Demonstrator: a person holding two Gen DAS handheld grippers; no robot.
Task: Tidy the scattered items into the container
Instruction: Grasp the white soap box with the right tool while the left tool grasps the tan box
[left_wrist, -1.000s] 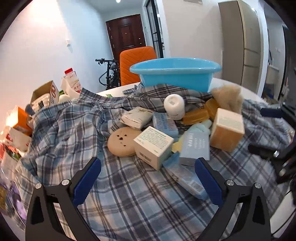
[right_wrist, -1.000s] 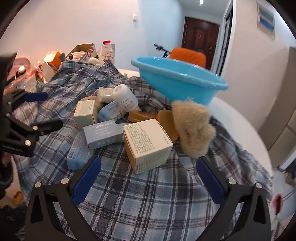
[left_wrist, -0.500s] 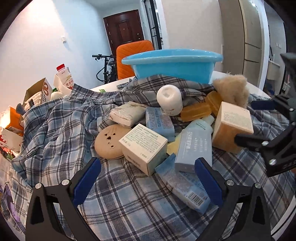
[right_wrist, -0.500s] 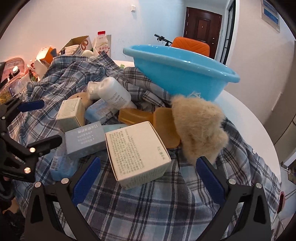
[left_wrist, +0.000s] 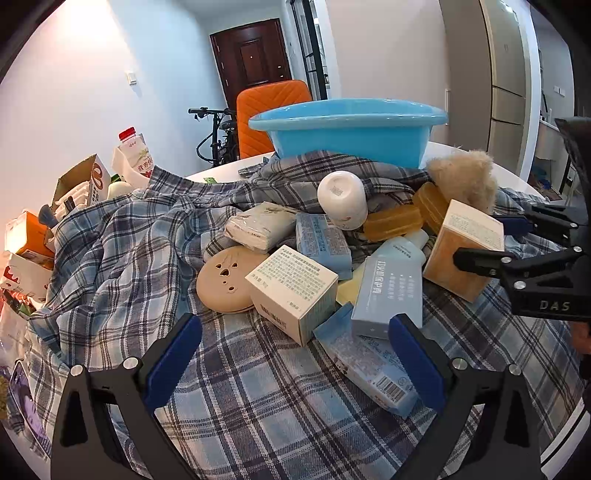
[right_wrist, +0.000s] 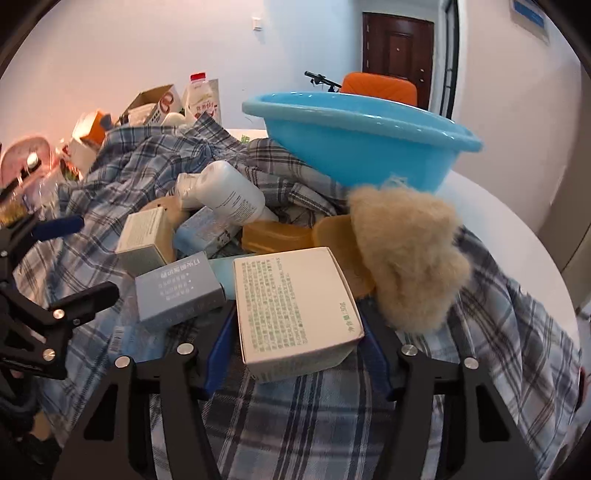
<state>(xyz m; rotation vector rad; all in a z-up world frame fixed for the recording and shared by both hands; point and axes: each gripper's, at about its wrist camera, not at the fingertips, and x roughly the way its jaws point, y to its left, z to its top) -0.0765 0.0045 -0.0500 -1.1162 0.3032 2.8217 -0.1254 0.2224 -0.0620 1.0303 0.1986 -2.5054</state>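
Observation:
A blue plastic basin (left_wrist: 351, 127) (right_wrist: 354, 136) stands at the back of a plaid cloth (left_wrist: 258, 387). A pile of items lies in front of it: boxes, a white bottle (right_wrist: 229, 195), amber soap bars (left_wrist: 393, 221), a tan fluffy sponge (right_wrist: 410, 254) and a round tan disc (left_wrist: 225, 278). My right gripper (right_wrist: 295, 328) has closed on a tan and white box (right_wrist: 295, 310) (left_wrist: 465, 247). My left gripper (left_wrist: 291, 354) is open just in front of a white and grey box (left_wrist: 293, 291).
Cartons, a milk bottle (left_wrist: 135, 151) and open boxes crowd the table's left side. An orange chair (left_wrist: 273, 110) and a bicycle stand behind the round white table (right_wrist: 517, 236). A blue wrapped pack (left_wrist: 365, 363) lies near my left gripper's right finger.
My right gripper moved forward and closed its fingers on the tan and white box. My left gripper moved closer to the pile and stayed open.

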